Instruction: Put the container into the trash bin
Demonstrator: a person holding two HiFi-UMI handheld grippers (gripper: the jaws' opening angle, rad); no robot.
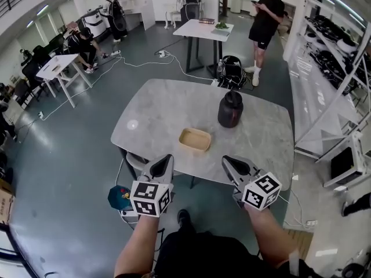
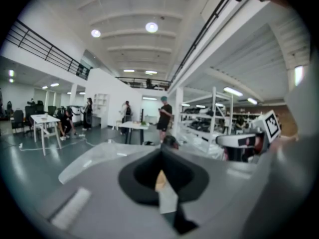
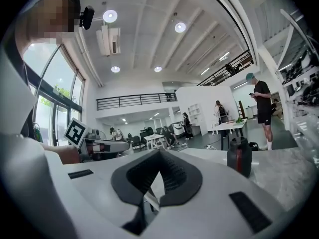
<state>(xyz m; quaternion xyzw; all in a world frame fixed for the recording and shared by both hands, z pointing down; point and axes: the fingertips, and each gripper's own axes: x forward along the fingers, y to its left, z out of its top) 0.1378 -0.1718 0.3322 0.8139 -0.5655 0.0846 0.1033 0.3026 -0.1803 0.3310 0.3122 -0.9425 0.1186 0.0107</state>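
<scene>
The container [image 1: 195,139], a shallow tan tray, lies flat on the grey marble table [image 1: 156,114], a little in from the edge nearest the person. Nothing touches it and it looks empty. Just beyond the container and to its right stands a dark jar [image 1: 230,109], upright and apart from it.

On the near side of the container, at the table's edge, hang the two tools. The left tool [image 1: 164,162] is to the container's near left, clenched on nothing. The right tool [image 1: 232,164] is to its near right, pointing about level, and its jaws also look pressed together with nothing between them.

Below and left of the container, on the floor under the table's edge, sits a dark teal thing [image 1: 119,197]. It may be the trash bin, but I cannot tell from here.

By my reading the task has not really begun. The container is not yet gripped or lifted. Opening a tool, taking hold, carrying and dropping the container in the bin are all left.
</scene>
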